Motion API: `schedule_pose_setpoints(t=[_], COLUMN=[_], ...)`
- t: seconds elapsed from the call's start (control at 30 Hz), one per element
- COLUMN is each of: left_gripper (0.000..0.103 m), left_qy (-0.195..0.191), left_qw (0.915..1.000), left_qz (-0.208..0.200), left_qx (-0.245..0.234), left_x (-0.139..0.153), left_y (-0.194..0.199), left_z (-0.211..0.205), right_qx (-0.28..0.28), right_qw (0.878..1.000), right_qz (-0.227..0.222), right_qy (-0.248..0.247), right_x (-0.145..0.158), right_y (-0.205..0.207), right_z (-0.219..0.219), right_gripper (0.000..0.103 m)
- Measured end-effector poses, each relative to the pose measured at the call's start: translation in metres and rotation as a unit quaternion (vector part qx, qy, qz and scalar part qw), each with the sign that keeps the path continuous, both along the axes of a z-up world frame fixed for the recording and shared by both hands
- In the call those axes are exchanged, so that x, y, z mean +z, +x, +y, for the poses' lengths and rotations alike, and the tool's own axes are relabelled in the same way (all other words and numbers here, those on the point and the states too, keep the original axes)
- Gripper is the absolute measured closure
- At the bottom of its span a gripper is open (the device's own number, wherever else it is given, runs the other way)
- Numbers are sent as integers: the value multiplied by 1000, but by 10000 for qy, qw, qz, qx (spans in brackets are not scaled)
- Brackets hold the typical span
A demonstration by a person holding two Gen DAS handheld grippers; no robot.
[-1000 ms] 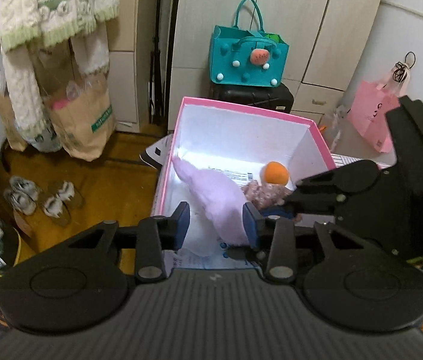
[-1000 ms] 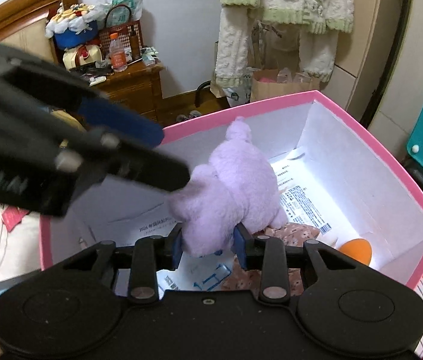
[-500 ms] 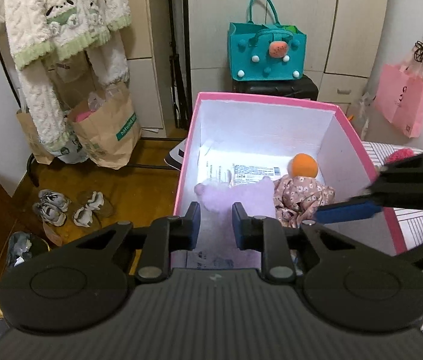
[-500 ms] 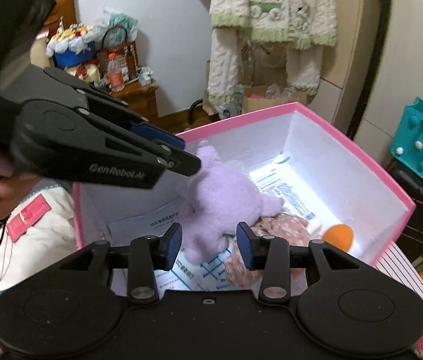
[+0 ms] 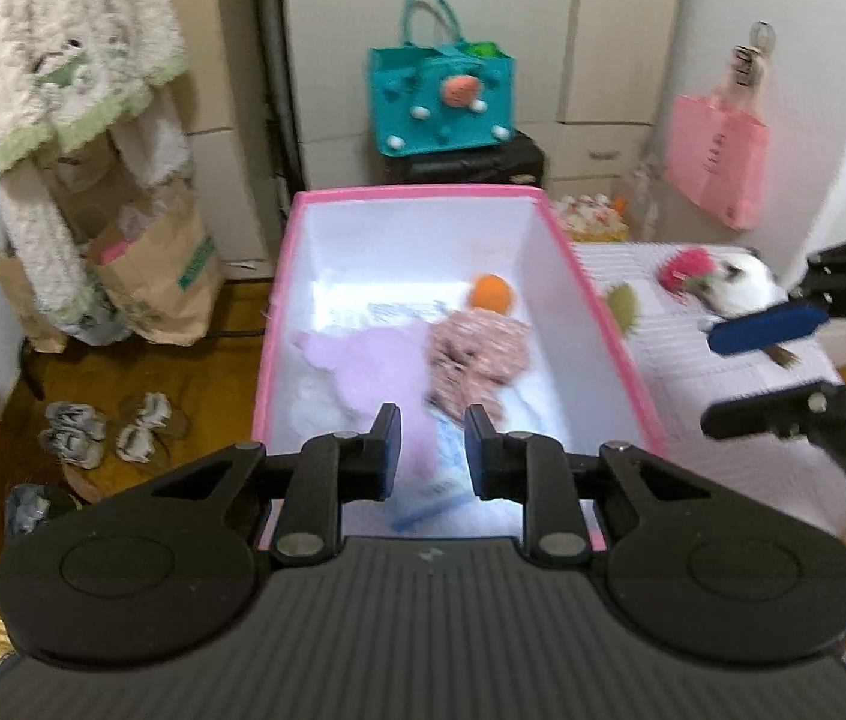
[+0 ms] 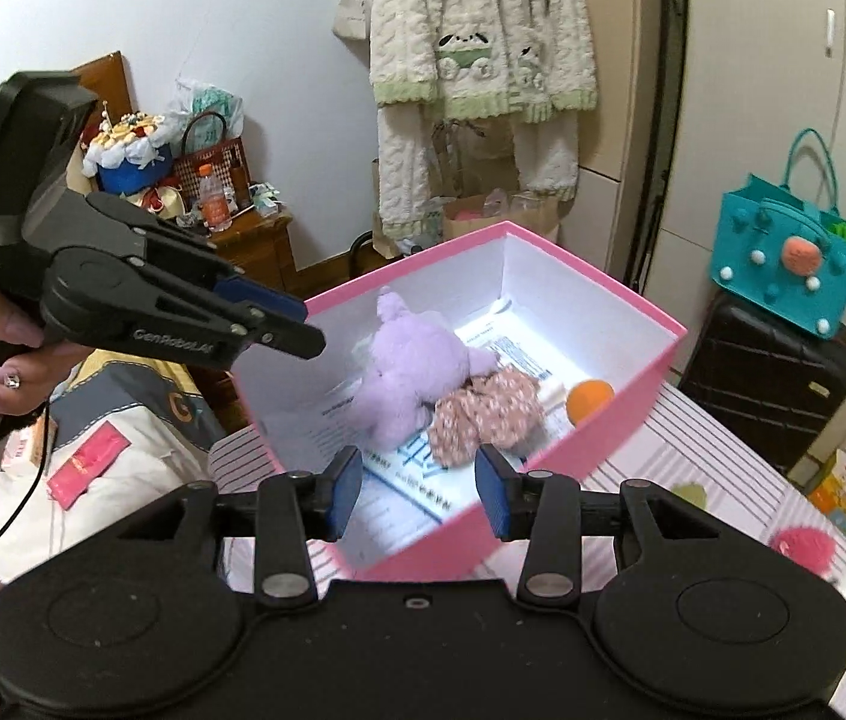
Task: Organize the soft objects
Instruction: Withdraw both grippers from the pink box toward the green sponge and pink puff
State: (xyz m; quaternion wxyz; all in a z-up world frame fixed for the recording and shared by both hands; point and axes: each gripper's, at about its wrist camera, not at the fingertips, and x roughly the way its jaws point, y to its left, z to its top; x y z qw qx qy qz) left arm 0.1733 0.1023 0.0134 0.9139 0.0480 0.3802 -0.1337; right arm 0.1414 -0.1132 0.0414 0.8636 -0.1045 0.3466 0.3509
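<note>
Left tongs clenched, empty, hanging off the box's left side, clear of the drop zone. Pink box holds purple plush, floral cloth toy touching its right, orange ball far right corner: soft stuff grouped inside. Right tongs above the near rim, jaws just opening, nothing between, plush released. Pink fluffy toy waits on the table, right.

From my side the pink box stands open at the top, so I can come in from above. The purple plush, floral doll and orange ball crowd its middle; the near floor is bare paper. The left gripper hangs just outside its left wall.
</note>
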Motion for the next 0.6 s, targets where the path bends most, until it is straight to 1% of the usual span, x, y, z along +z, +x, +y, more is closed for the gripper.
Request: schedule_pose_setpoints(t=[0.13,0.23,0.33,0.47,0.6], left_gripper=[77,77,75,71,70], left_qy=[-86,-50,-32,46,82], left_qw=[9992,9986,9980,9971,9953], left_qz=[193,212,219,175,196], left_qx=[-343,-483,-595,-740,-942], left_x=[10,16,20,26,30], left_y=[-20,-38,-57,-79,-94], left_z=[-7,-12,-17,-25,-37], right_qx=[-45,-81,-141,-240,-497], right_qw=[9999,9998,9998,9996,9983], right_qz=[90,121,51,-81,-207], right_qy=[78,149,161,148,212], right_x=[8,13,17,21,21], right_y=[-22,-36,-50,-66,-80], right_z=[-17,-30,-42,-57,-77], right_gripper=[52,52,51,49,49])
